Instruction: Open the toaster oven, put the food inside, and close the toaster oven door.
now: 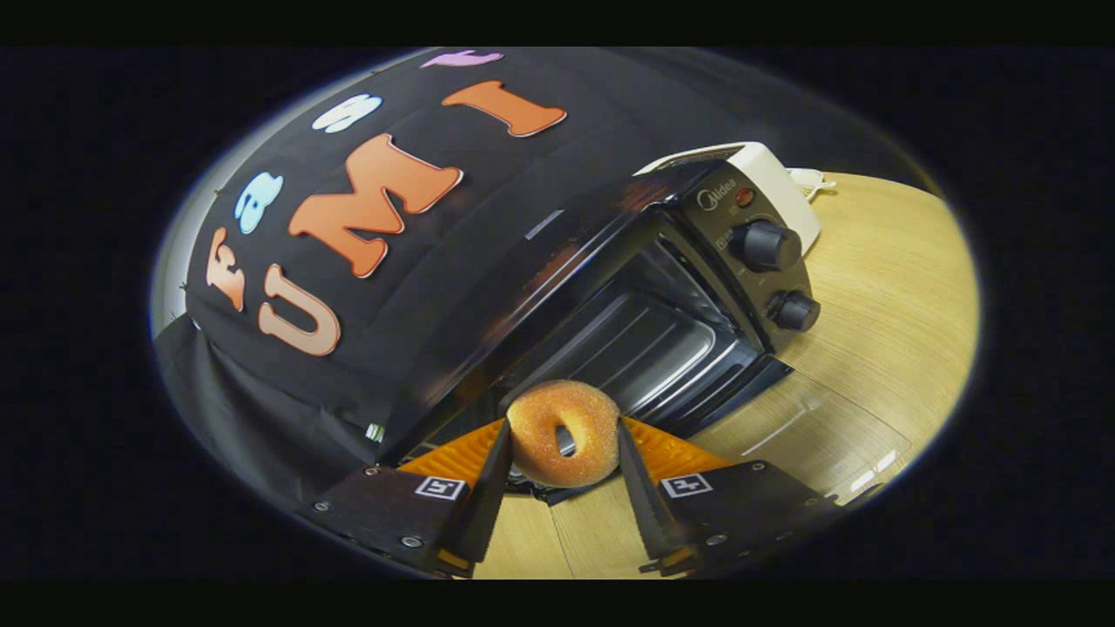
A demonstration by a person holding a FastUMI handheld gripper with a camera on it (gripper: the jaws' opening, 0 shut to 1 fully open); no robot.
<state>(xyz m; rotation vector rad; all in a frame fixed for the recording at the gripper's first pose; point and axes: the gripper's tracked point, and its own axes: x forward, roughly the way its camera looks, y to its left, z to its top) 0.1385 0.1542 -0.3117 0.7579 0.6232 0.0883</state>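
Sugar-coated, the doughnut (564, 433) was clamped between both fingers of the gripper (563, 461), and just ahead the open toaster oven (662, 305) needed a level, slow entry.

The gripper (564, 435) was rolled to one side, its two fingers (488, 488) reaching forward and drawn in toward each other, each pressing a flank of the doughnut (564, 433) clamped upright at their tips.

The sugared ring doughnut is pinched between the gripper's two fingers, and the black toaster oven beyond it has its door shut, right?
Not quite: the gripper view shows the black toaster oven with its door open, its inside exposed. The sugared ring doughnut is indeed pinched between the gripper fingers.
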